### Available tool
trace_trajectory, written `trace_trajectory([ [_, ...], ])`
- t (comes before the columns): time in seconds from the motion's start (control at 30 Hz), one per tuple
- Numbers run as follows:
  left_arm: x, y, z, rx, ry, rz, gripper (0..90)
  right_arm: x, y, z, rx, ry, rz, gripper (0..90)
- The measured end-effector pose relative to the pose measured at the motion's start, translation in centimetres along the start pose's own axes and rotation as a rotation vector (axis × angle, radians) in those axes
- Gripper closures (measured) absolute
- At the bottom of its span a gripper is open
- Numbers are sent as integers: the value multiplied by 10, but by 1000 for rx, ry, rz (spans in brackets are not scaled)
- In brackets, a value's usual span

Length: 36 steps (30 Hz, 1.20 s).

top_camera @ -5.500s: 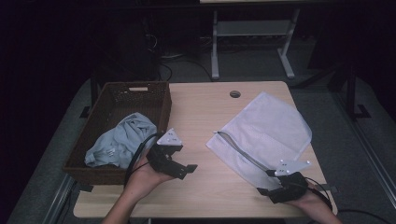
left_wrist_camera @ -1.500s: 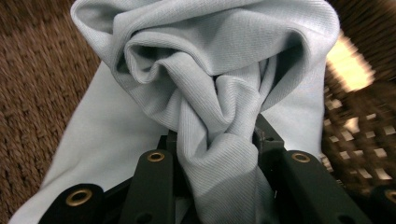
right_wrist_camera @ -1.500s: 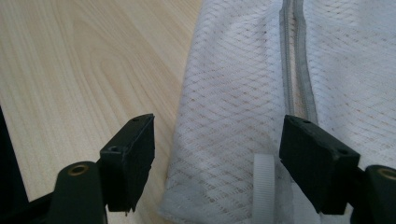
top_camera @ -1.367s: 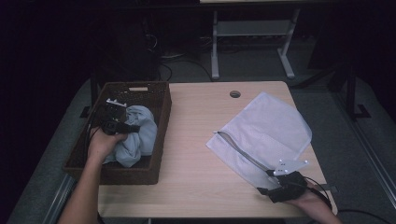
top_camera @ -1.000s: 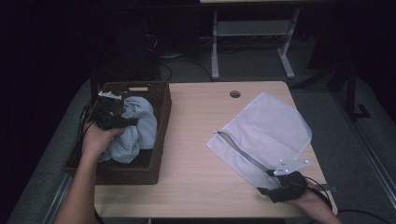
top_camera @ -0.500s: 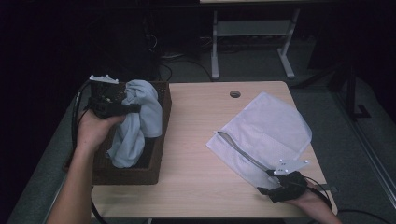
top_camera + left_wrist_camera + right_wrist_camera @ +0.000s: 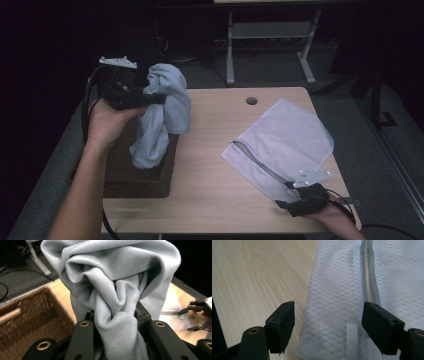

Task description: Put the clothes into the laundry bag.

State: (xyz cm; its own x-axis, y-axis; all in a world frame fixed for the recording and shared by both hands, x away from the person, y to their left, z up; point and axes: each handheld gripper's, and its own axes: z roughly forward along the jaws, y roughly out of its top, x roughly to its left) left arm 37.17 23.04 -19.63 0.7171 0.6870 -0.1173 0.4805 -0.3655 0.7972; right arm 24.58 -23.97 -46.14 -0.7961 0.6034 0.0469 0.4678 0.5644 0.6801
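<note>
High view shows the left hand-held gripper [image 7: 150,98] clamped on a bunched grey cloth [image 7: 162,117], which hangs above the wicker basket [image 7: 145,175], forearm reaching up from below. On the tabletop [image 7: 210,150], the right hand-held gripper [image 7: 292,192] rests with jaws apart astride a white mesh bag's [image 7: 287,140] near corner, gripping nothing.

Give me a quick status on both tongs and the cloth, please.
Left tongs shut on grey cloth, lifted above wicker basket. Right tongs open, straddling corner of mesh bag. Table between them bare.
</note>
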Motion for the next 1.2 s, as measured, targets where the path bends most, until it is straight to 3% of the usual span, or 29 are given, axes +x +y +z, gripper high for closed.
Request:
trace_trajectory([
  [0.03,-8,10,1,-5,-15,22,678,0,0,0,0,1,3,257],
  [0.23,-31,35,10,-20,-75,72,678,0,0,-1,-4,2,3,258],
  [0.57,-60,46,39,-20,-185,105,677,0,0,-3,-10,1,0,258],
  [0.73,-73,37,57,9,-208,122,677,0,0,-4,-18,0,0,258],
  [0.83,-79,23,70,39,-219,126,677,0,1,-5,-24,3,2,262],
  [1.2,-82,-25,97,113,-235,105,676,-6,13,-10,-67,1,-6,286],
])
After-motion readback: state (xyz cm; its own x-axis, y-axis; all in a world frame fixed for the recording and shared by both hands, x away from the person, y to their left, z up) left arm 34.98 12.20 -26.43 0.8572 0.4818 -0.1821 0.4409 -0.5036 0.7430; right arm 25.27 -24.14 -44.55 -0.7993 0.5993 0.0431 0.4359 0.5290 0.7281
